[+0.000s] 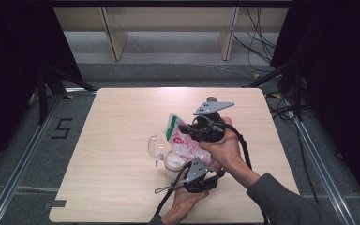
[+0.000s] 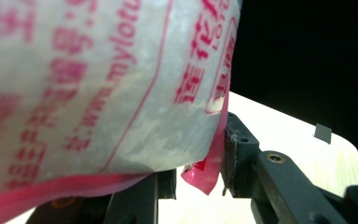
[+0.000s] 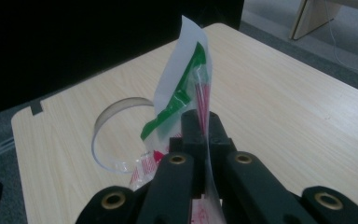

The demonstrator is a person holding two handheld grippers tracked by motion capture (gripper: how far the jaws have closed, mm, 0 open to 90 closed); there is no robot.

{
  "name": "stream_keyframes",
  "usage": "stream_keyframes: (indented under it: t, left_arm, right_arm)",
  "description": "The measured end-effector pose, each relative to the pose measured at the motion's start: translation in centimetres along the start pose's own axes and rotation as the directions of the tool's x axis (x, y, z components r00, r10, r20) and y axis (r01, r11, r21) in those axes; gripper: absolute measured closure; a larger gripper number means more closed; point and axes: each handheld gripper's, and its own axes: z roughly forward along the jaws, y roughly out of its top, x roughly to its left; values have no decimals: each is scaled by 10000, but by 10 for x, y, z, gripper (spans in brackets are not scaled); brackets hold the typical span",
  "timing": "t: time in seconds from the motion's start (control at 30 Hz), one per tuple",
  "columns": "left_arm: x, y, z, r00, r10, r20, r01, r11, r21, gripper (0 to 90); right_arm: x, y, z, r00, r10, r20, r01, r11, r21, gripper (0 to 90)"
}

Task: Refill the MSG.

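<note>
While hanging tilted above the table [image 1: 122,122], plainly not emptied yet: bag [image 1: 183,140], plump with white powder, pink print down its side, green zip strip at the top and apparently unopened. Below and to the left, lying near the middle of the table, clear cup [image 1: 155,147], seemingly empty; just beside it, something round and white [image 1: 174,161], too small to tell apart. Judged from that: lifted and brought over the cup, yes; opened and poured, no, so most of the work left.

On to the claws. Left gripper [image 2: 198,163], coming up from under the bag: part open, a gap showing between the jaws. Bag's pink bottom seam draped over one jaw, its corner dangling in the gap and brushing the other pad. Propping rather than pinching, it seems.

Right gripper [image 3: 200,123], higher and farther back: clamped tight on the bag's upper film just below the zip strip, no gap left, bearing the weight.
</note>
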Motion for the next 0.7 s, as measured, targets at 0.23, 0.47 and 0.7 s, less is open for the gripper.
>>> stream_keyframes:
  t: [0.23,0.47,0.7]
  left_arm:
    - [0,1,-1,9998,-210,28,210,9996,-173,669]
    - [0,1,-3,9999,-126,42,126,9999,-47,653]
    - [0,2,-8,9998,-154,-100,156,9996,223,640]
  right_arm:
    - [-7,-5,-17,9993,298,-241,-316,9965,-771,900]
    - [-12,-11,-29,9981,560,-253,-586,9916,-1152,900]
    - [-21,-21,-43,9928,1033,-605,-1132,9742,-1953,900]
